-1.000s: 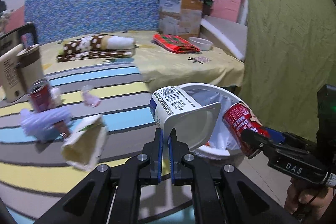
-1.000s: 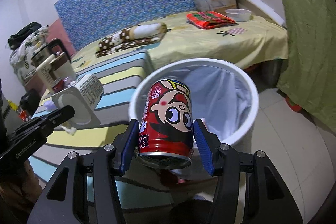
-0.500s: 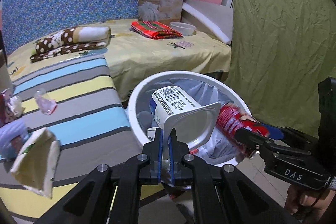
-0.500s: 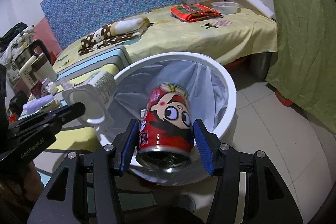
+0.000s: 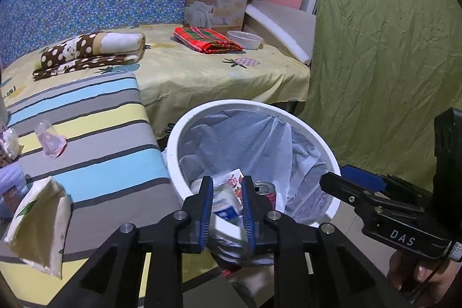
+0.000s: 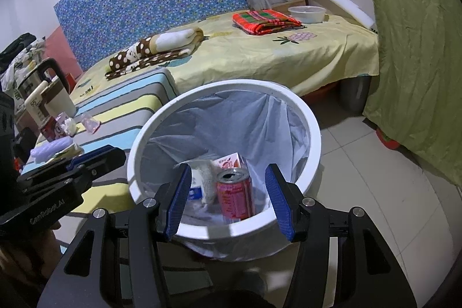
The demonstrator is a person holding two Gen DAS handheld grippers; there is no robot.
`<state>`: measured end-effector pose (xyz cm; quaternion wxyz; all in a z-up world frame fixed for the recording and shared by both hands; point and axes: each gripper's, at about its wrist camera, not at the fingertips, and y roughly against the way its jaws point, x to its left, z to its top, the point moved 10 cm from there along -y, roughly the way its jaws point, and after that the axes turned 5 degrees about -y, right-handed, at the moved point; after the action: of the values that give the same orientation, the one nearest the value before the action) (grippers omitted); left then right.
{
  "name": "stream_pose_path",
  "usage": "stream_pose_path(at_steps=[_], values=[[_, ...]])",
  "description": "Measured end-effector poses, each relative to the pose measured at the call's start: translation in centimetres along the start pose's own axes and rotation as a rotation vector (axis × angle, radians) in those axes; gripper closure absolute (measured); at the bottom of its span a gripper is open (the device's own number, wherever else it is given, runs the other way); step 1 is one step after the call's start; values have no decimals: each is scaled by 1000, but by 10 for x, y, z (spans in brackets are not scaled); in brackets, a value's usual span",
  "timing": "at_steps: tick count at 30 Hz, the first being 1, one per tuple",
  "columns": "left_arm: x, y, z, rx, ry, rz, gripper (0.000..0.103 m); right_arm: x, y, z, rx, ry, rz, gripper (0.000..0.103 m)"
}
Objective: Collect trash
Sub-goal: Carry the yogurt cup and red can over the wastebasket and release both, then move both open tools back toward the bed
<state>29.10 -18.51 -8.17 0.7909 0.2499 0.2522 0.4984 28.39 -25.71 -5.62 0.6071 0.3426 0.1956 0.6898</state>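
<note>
Both grippers hang over the bin with jaws parted and nothing between them: the left gripper point(image 5: 226, 210) low in its frame, the right gripper point(image 6: 229, 199) spread wider. Below them, inside the white bin point(image 6: 313, 134) with its plastic liner, lie a red can point(image 6: 234, 197), a white cup point(image 6: 202, 185) and a small carton point(image 6: 229, 162). More trash waits at the left of the frame on the striped cloth point(image 5: 95, 140): a crumpled clear wrapper point(image 5: 50, 139) and a cream paper bag point(image 5: 39, 227). Both look light and soft, so they will likely crush; pinching a raised fold or edge should hold.
</note>
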Motion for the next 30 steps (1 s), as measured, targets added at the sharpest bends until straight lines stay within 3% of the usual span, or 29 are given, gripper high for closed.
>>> stream_pose_path(at_steps=[8,21,30], values=[[12,34,-8,-32,29,31,83,22,15,-6,-17,11,58,48],[57,113,-38,-99,85,212,83,89,32,-32,-16,124,183,48],[85,160,-64,-132,139,285,83,122,43,-47,-18,203,231,48]])
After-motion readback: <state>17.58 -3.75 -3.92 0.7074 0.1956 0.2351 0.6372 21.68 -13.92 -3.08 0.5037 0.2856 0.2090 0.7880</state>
